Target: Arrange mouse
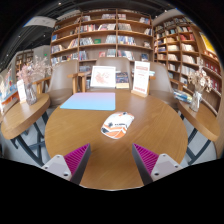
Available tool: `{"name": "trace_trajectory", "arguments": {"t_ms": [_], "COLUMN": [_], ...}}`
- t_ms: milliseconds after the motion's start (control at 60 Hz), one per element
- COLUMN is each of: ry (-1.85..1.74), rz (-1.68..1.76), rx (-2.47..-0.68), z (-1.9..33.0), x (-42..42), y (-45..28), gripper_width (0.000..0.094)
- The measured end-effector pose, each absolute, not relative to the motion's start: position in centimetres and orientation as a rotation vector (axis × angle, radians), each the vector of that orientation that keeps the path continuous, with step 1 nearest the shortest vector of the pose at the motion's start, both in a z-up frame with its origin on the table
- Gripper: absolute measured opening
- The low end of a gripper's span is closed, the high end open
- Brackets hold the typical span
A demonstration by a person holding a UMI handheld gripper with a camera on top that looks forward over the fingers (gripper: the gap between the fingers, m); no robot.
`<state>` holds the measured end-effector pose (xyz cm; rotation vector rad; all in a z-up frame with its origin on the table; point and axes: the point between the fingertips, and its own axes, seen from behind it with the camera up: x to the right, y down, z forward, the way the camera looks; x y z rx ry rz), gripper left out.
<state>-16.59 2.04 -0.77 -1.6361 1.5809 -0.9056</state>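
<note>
A white mouse (117, 125) with orange and dark markings lies on the round wooden table (70, 130), just ahead of the fingers and slightly right of the middle. A light blue mouse mat (88, 101) lies flat beyond it, toward the far left of the table. My gripper (112, 158) is open, its two magenta pads (76, 157) spread wide with only bare tabletop between them. The mouse is apart from both fingers.
Upright display cards (103, 76) and a small sign (141, 78) stand at the table's far edge. Bookshelves (100, 35) line the back of the room. Side tables with flowers (30, 80) sit left and right (197, 98).
</note>
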Motion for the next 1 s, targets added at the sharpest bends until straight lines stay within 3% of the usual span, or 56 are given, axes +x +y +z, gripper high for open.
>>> {"name": "trace_trajectory", "arguments": {"t_ms": [583,1000], "ry": [1.652,1.688], "rz": [-0.84,-0.815], "rx": [-1.61,-1.687], "z": [-0.5,-1.3], "x": [-8.8,-4.9], "y": [2.3,2.5], "gripper_width": [0.0854,0.0858]}}
